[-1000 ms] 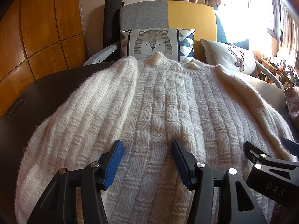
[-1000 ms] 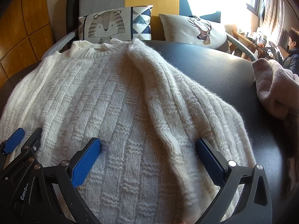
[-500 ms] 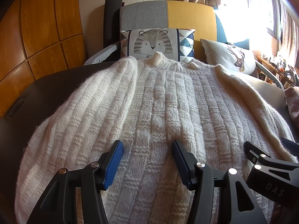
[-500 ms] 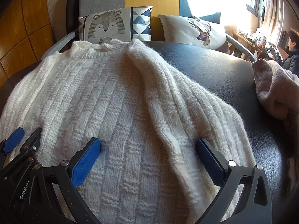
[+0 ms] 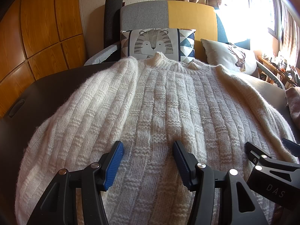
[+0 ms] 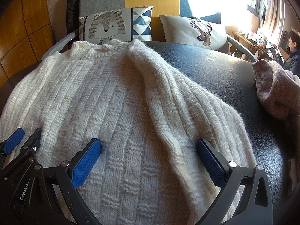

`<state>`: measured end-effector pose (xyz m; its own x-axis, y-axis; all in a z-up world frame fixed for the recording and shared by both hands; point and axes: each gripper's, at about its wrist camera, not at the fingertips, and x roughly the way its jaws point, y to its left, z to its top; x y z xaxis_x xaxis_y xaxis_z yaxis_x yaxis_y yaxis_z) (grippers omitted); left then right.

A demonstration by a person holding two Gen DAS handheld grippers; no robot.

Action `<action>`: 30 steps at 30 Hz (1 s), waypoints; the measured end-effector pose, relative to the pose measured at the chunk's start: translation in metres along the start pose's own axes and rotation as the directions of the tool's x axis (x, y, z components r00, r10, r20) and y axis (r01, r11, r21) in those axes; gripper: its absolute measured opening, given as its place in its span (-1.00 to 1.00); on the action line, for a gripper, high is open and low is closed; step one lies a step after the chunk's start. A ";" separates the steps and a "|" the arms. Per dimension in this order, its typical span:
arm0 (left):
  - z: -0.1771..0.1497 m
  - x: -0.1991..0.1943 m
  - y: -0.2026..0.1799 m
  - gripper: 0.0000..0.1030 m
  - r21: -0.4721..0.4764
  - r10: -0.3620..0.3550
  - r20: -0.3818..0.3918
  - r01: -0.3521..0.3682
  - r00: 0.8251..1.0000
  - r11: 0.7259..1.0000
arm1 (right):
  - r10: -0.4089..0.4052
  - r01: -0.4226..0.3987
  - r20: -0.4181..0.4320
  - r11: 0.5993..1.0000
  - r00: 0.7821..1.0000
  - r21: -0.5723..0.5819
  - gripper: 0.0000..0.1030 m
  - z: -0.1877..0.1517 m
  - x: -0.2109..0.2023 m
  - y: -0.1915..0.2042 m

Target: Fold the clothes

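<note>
A cream knitted sweater [image 5: 159, 108] lies flat on a dark table [image 5: 46, 93], collar at the far end, both sleeves folded in along its sides. It also shows in the right wrist view [image 6: 116, 97]. My left gripper [image 5: 148, 150] is open and empty over the sweater's lower middle. My right gripper [image 6: 149, 148] is open and empty, wider, over the lower right part, straddling the folded right sleeve [image 6: 168, 97]. The right gripper also shows at the right edge of the left wrist view [image 5: 271, 166].
A pinkish garment [image 6: 273, 90] is heaped on the table's right side. Behind the table is a grey and yellow sofa [image 5: 168, 16] with a tiger cushion [image 5: 155, 43] and a deer cushion [image 5: 230, 56]. A person [image 6: 292, 52] sits far right.
</note>
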<state>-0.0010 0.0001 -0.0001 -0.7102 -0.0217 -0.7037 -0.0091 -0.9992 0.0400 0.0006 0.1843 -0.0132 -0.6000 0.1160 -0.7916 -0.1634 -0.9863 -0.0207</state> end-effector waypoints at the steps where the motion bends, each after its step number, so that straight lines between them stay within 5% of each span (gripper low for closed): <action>1: 0.000 0.000 0.000 0.10 0.000 0.000 0.000 0.000 1.000 1.000 | 0.000 0.000 0.000 1.000 1.000 0.000 1.00 0.000 0.000 0.000; 20: -0.003 -0.014 -0.002 0.10 -0.006 0.022 -0.030 -0.022 0.999 1.000 | 0.022 -0.027 -0.046 0.994 0.999 -0.103 1.00 -0.017 -0.041 -0.008; 30: -0.043 -0.072 -0.031 0.10 0.224 0.022 -0.013 -0.019 1.000 0.974 | 0.012 -0.014 -0.031 0.999 0.999 -0.051 1.00 -0.037 -0.077 -0.026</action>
<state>0.0806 0.0314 0.0193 -0.7009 -0.0444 -0.7118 -0.1534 -0.9653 0.2113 0.0794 0.1965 0.0257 -0.5776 0.1002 -0.8101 -0.1146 -0.9926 -0.0410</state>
